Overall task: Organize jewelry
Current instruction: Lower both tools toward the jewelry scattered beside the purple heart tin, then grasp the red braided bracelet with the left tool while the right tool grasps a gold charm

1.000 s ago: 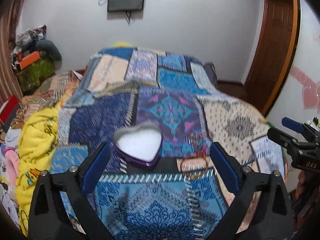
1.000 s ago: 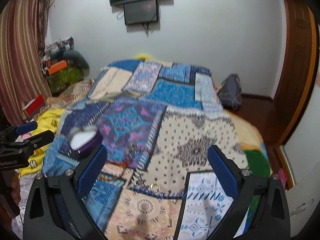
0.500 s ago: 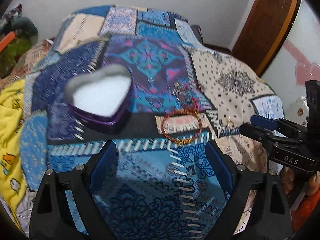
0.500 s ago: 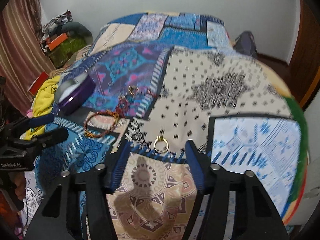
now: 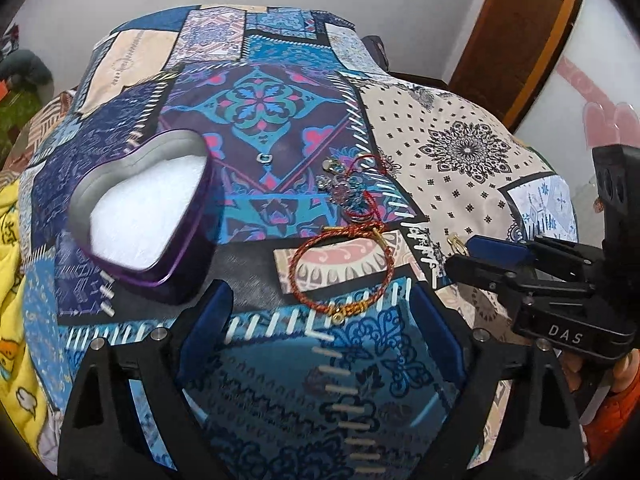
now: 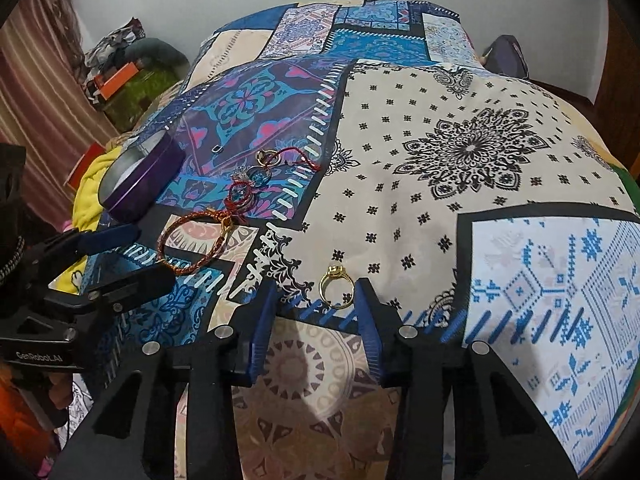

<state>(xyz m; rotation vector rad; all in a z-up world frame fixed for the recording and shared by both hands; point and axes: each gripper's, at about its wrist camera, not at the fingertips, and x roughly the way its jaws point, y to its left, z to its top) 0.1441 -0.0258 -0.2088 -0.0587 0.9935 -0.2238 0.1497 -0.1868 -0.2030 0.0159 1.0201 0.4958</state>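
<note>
Right wrist view puts your right hand-held gripper [image 6: 316, 292], jaws partly apart, straddling the gold ring [image 6: 336, 292] flat on the bed [image 6: 460, 148], nearer than your wide-open left hand-held gripper [image 5: 320, 312].

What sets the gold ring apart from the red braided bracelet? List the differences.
The gold ring is a small plain metal band; the red braided bracelet is a far wider loop of twisted cord with gold fittings. The ring lies on the cream patch just ahead of the right gripper, whose jaws are open around it; the bracelet lies ahead of the open left gripper. Both lie on the quilt, outside the heart tin.
</note>
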